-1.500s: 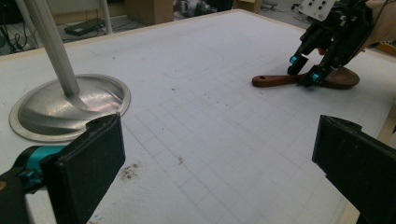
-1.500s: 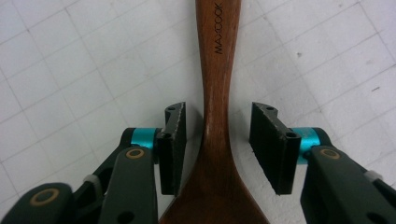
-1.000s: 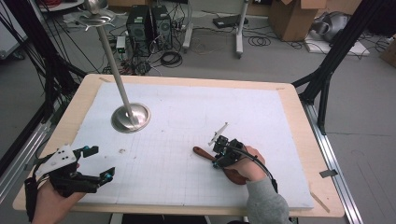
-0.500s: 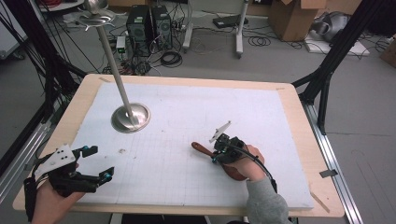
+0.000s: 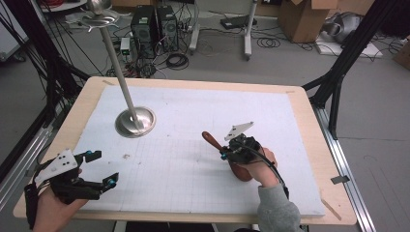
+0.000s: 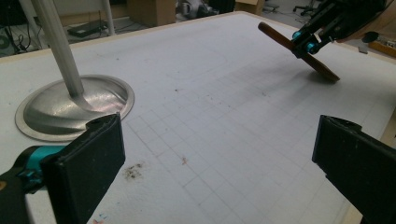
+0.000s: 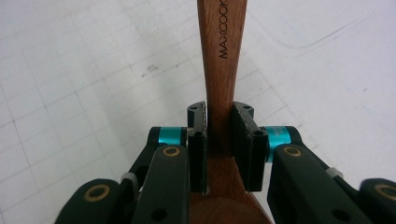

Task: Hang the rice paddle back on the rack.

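A lab: computer towers [image 5: 154,24], floor cables [image 5: 270,42], cardboard boxes [image 5: 302,17].

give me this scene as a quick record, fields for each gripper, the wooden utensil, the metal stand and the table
left gripper: open, holding nothing, near the table's front left corner
right gripper: shut on the wooden utensil
wooden utensil: clamped at its neck, handle marked MAXCOOK, tilted with its broad end on the mat
metal stand: round base on the mat, pole rising toward the back left
table: wooden edge, white gridded mat on top
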### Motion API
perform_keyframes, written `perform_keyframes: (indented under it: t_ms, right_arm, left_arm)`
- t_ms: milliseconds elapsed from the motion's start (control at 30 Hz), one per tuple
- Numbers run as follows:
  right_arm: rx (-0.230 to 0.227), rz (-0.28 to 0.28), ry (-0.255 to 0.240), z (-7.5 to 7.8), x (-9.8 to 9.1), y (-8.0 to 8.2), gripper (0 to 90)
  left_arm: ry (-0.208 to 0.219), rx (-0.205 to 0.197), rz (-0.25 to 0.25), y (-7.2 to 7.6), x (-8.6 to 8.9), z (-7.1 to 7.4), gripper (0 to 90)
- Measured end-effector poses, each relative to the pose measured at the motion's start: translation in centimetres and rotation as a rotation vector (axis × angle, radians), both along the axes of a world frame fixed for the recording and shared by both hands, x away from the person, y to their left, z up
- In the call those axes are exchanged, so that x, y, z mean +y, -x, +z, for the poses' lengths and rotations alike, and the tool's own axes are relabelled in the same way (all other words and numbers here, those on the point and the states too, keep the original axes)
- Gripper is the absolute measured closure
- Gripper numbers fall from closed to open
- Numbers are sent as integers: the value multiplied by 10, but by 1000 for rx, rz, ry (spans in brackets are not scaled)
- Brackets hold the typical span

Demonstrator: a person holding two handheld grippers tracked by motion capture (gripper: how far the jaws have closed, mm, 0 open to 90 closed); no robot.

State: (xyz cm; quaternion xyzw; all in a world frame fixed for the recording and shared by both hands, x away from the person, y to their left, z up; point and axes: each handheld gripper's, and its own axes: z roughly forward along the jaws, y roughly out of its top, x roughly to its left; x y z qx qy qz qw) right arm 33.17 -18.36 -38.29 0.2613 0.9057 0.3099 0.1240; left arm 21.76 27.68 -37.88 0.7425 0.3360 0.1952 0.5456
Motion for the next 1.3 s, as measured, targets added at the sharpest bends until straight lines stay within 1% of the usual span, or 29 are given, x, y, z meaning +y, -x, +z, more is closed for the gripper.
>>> perform_keyframes:
  t_ms: [133, 233, 367, 467, 667, 767, 867, 900, 1000, 1133, 1200, 1300]
  right_arm:
    - [-14, -1, -46, 5, -5, 1, 766]
    - [-30, -2, -94, 9, -12, 1, 767]
    - [-47, 2, -176, 16, -21, 3, 768]
    - [-55, -10, -217, 19, -27, 4, 768]
    - [-78, -19, -249, 23, -31, 5, 770]
    - [-90, -25, -275, 25, -34, 5, 771]
    - [-91, -62, -317, 27, -38, 5, 771]
    - [-90, -71, -326, 28, -40, 5, 771]
    - [-86, -109, -351, 29, -46, 4, 772]
    - [-98, -114, -396, 32, -51, 6, 772]
    - [-104, -110, -406, 33, -52, 6, 772]
    - [-104, -112, -400, 33, -51, 6, 772]
  left_arm:
    - [-3, 3, 2, 0, 0, -1, 29]
    - [-4, 5, 1, -1, -1, -1, 30]
    - [-7, -8, -1, 0, -2, -1, 29]
    - [-3, -7, 1, 0, -2, -1, 29]
    - [-1, -8, 4, 0, -2, -1, 30]
    - [0, -9, 6, 0, -1, 0, 29]
    - [4, -7, 2, 0, 0, 0, 30]
    - [9, -6, -5, 0, -1, 0, 29]
    - [8, -6, -8, 0, -2, 0, 30]
    - [4, 0, -6, -1, -2, -1, 29]
    - [7, 1, -9, -1, -2, -2, 30]
    - [10, -1, -7, -1, -2, -1, 29]
